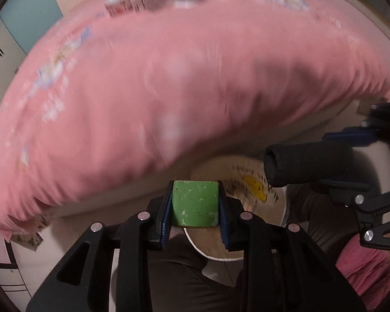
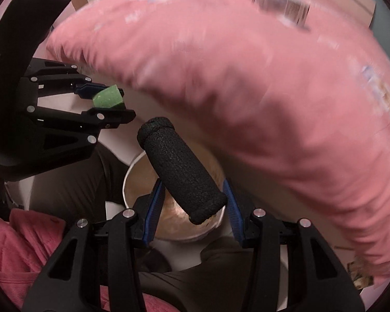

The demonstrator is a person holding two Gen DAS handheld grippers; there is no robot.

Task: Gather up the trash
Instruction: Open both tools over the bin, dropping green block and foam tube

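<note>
left hand-held gripper clenched on green block | right hand-held gripper grasping black foam roll, axis 11-to-5 o'clock | bin directly beneath both

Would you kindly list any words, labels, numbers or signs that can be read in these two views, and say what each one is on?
None can be read.
Boxes on the pink cloth: a barcode and printed panels, blurred.
Pale prints on the pink cloth: smeared, illegible.
Bucket below: dark print and a yellow patch inside, too blurred to read.
Green block and black foam roll: no text visible.
</note>
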